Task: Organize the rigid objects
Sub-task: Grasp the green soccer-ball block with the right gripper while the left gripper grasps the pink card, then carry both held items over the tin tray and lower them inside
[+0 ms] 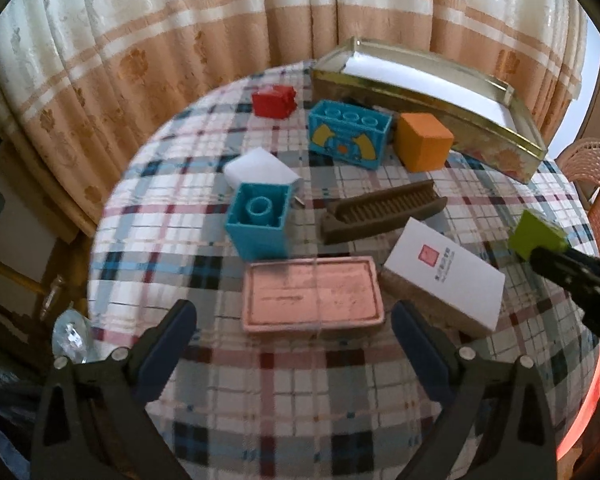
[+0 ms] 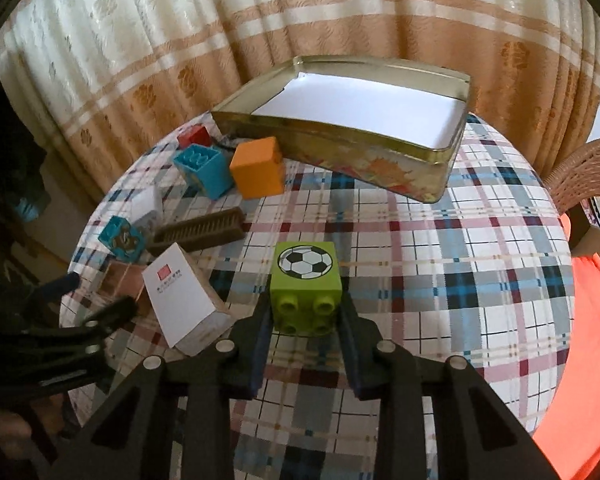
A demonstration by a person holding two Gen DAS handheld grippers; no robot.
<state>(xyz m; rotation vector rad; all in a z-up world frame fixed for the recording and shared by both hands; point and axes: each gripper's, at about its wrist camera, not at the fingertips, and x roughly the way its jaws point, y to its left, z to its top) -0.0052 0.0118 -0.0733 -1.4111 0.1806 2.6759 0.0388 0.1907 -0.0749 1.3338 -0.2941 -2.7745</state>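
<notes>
Green football block (image 2: pixel 306 294) sits clamped in right gripper (image 2: pixel 305 322), near centre of plaid table (image 2: pixel 480 240); shallow side grip could slip en route to far tin (image 2: pixel 380 148). Left gripper (image 1: pixel 294 334) open above pink tray (image 1: pixel 312 294).

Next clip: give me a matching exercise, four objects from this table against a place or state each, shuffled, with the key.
Things:
1. green block
2. orange cube
3. pink tray
4. metal tin

Places or states:
A. open, white sheet inside
B. gripped in the right gripper
C. just ahead of the open left gripper
D. beside the tin

Pairs: 1-B, 2-D, 3-C, 4-A
</notes>
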